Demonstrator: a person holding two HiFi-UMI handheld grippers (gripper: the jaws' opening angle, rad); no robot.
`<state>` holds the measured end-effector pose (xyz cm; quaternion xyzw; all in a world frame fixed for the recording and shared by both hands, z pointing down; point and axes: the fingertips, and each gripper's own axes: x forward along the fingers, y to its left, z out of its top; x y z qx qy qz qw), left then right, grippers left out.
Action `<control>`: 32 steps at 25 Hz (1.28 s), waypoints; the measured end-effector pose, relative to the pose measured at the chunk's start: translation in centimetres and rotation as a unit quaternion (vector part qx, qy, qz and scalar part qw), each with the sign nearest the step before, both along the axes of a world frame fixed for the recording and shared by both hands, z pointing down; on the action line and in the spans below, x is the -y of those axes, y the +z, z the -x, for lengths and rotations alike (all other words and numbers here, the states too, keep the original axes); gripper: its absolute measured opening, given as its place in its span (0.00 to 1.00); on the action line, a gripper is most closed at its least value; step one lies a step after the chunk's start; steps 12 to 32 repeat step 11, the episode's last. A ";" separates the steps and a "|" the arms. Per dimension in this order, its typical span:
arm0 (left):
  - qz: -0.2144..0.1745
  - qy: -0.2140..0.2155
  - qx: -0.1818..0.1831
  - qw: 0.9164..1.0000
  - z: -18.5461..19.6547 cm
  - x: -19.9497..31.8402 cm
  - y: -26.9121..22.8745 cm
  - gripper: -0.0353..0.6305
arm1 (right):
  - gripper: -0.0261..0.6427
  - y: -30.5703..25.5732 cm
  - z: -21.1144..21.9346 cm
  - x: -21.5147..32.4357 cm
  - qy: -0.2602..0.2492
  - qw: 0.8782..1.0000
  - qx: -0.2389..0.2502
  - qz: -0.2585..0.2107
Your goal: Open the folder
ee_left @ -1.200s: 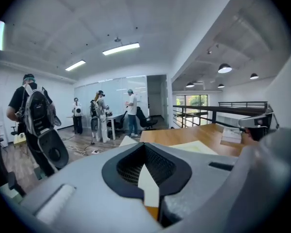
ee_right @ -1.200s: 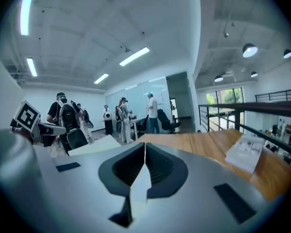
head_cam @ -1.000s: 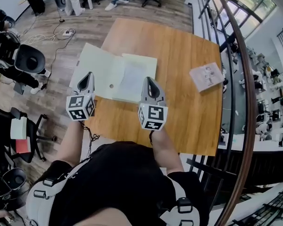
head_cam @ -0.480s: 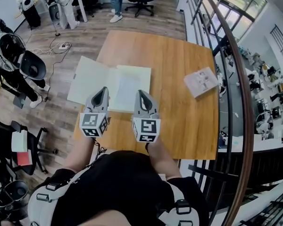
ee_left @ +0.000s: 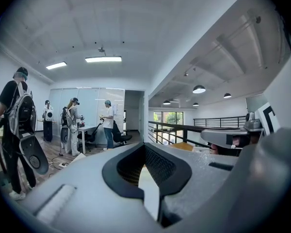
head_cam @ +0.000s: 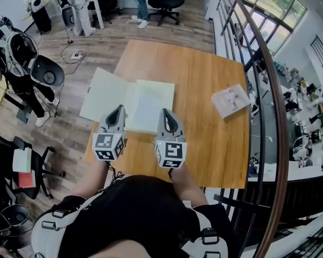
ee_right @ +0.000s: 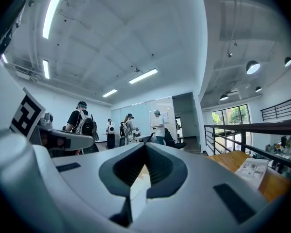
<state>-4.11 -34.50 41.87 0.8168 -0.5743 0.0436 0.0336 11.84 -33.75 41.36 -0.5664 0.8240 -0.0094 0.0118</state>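
The pale green folder (head_cam: 130, 97) lies open and flat on the wooden table (head_cam: 204, 74), with its left cover reaching past the table's left edge and a white sheet on its right half. My left gripper (head_cam: 117, 112) hovers over the folder's near edge, shut and empty. To its right, my right gripper (head_cam: 165, 115) is also shut, holding nothing, at the folder's near right corner. In the left gripper view the left gripper (ee_left: 145, 148) points level across the room, its jaws together. The right gripper (ee_right: 145, 149) in its own view does the same.
A printed booklet (head_cam: 231, 100) lies near the table's right edge. A dark railing (head_cam: 269, 90) runs along the right side. Office chairs and gear (head_cam: 37, 71) stand on the floor at left. People (ee_left: 19, 115) stand at desks farther back.
My left gripper has moved right, closer to the right gripper, and now sits over the folder's near edge. The right gripper and the open folder have stayed put.
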 end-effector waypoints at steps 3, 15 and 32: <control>-0.001 -0.001 0.002 1.000 0.3 0.0 -0.4 0.06 | 0.05 -0.2 -0.3 0.1 0.006 1.000 -0.002 0.000; 0.007 -0.008 0.004 1.000 1.6 -0.8 0.5 0.06 | 0.05 0.1 0.4 -0.3 0.004 1.000 -0.001 -0.001; 0.007 -0.008 0.004 1.000 1.6 -0.8 0.5 0.06 | 0.05 0.1 0.4 -0.3 0.004 1.000 -0.001 -0.001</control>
